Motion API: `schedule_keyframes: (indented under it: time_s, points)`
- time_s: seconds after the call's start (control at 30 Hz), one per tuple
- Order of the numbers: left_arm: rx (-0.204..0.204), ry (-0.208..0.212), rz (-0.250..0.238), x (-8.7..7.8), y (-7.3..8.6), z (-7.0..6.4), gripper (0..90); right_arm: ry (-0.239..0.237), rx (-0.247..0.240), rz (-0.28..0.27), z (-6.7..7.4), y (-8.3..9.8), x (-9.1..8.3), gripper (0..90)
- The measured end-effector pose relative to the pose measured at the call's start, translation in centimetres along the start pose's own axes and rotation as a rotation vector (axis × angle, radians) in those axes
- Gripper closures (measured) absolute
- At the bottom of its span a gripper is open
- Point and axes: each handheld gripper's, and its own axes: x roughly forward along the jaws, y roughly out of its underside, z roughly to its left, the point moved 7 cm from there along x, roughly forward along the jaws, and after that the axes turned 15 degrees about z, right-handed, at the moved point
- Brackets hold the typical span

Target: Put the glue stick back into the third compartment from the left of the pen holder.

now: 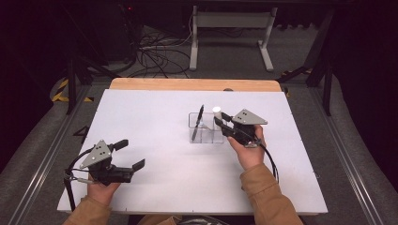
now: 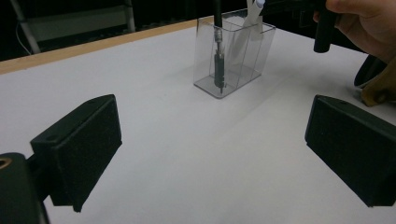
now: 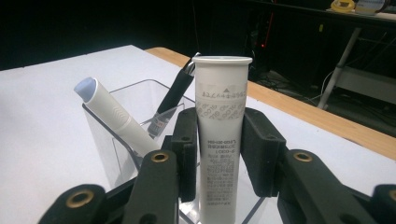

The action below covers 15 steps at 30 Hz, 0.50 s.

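A clear organizer box (image 1: 205,133) stands on the table (image 1: 155,117), right of centre. In it lean a pen (image 1: 198,121) on its left side and a capped marker (image 3: 112,116). The right gripper (image 1: 224,123), just right of the box, holds a tube (image 3: 219,140) upright over it. The left gripper (image 1: 129,154) sits well apart, near the front left.

Tube (image 3: 221,140) print (too small): illegible
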Motion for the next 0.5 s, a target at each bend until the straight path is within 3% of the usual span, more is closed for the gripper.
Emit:
schedule_keyframes:
  time_s: [0.07,0.17,0.27,0.37,0.5]
  points:
    - [0.001,-0.001,0.002,0.0,0.0,0.0,4.5,-0.005,-0.003,0.014,0.0,0.1,0.1,67.4]
    - [0.001,-0.001,0.002,0.0,0.0,0.0,4.6,-0.004,-0.006,0.027,-0.1,0.3,0.1,47.5]
    - [0.000,0.000,-0.001,0.0,0.0,0.0,4.5,0.024,-0.010,0.012,-0.2,-0.1,-0.6,37.0]
    - [0.000,-0.001,-0.001,0.0,-0.1,0.0,4.5,0.039,0.001,-0.018,-0.4,-0.8,-1.7,30.3]
    - [0.001,-0.003,-0.002,-0.1,-0.1,0.0,4.6,0.034,-0.001,-0.059,-0.1,-1.7,-3.2,28.5]
